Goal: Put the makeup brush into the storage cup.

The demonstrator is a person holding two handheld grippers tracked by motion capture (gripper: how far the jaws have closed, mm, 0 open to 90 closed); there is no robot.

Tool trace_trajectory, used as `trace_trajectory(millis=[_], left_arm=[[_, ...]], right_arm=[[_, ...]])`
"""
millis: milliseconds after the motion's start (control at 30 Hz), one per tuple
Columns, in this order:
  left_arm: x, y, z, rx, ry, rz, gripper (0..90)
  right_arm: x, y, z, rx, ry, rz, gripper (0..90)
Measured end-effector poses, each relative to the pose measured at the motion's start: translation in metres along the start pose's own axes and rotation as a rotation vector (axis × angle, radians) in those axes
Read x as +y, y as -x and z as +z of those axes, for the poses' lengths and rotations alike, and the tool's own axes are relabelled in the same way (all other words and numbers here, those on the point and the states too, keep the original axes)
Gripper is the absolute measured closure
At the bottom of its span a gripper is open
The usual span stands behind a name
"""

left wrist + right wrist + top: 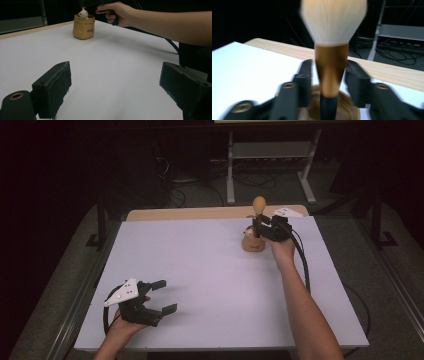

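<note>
A makeup brush [331, 72] with cream bristles, a golden-brown ferrule and a black handle stands upright in a small tan pouch [253, 243] at the far right of the white table top [210, 275]. A little cream figure [83, 14] peeks out of the pouch [84, 27]. My right gripper [329, 70] has one jaw on each side of the ferrule, just apart from it, so it is open. In the high view the right gripper [257, 227] is level with the brush [259, 204], below its head. My left gripper [162, 296] rests open and empty at the near left.
A strip of bare wood [200, 213] runs along the table's far edge. Behind it are metal frame legs [230, 170] and loose cables [250, 180] on the dark floor. The right forearm [305, 305] lies across the table's right side.
</note>
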State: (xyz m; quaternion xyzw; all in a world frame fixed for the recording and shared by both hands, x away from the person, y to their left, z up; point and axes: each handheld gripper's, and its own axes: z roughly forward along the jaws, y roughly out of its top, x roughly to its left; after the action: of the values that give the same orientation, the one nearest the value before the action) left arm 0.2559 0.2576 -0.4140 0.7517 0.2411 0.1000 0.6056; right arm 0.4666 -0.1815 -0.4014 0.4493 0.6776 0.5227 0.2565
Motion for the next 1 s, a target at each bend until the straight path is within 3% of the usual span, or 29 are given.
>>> trace_trajectory(millis=[100, 167, 267, 767, 1000], left_arm=[[0.000, 0.000, 0.000, 0.000, -0.006, 0.006, 9.9], [0.000, 0.000, 0.000, -0.002, -0.008, 0.013, 9.9], [0.000, 0.001, 0.002, -0.007, -0.004, 0.005, 9.9], [0.001, 0.002, 0.002, -0.008, -0.005, 0.007, 9.9], [0.002, 0.001, 0.001, 0.000, 0.006, -0.004, 9.9]], right_arm=[[-0.001, 0.000, -0.003, -0.015, 0.005, -0.011, 42.2], [0.000, 0.002, -0.007, -0.005, 0.008, 0.010, 36.5], [0.001, 0.003, -0.011, 0.003, 0.000, -0.002, 31.7], [0.006, -0.001, -0.033, 0.044, 0.007, -0.010, 25.0], [0.007, -0.001, -0.043, 0.061, -0.017, -0.010, 20.3]])
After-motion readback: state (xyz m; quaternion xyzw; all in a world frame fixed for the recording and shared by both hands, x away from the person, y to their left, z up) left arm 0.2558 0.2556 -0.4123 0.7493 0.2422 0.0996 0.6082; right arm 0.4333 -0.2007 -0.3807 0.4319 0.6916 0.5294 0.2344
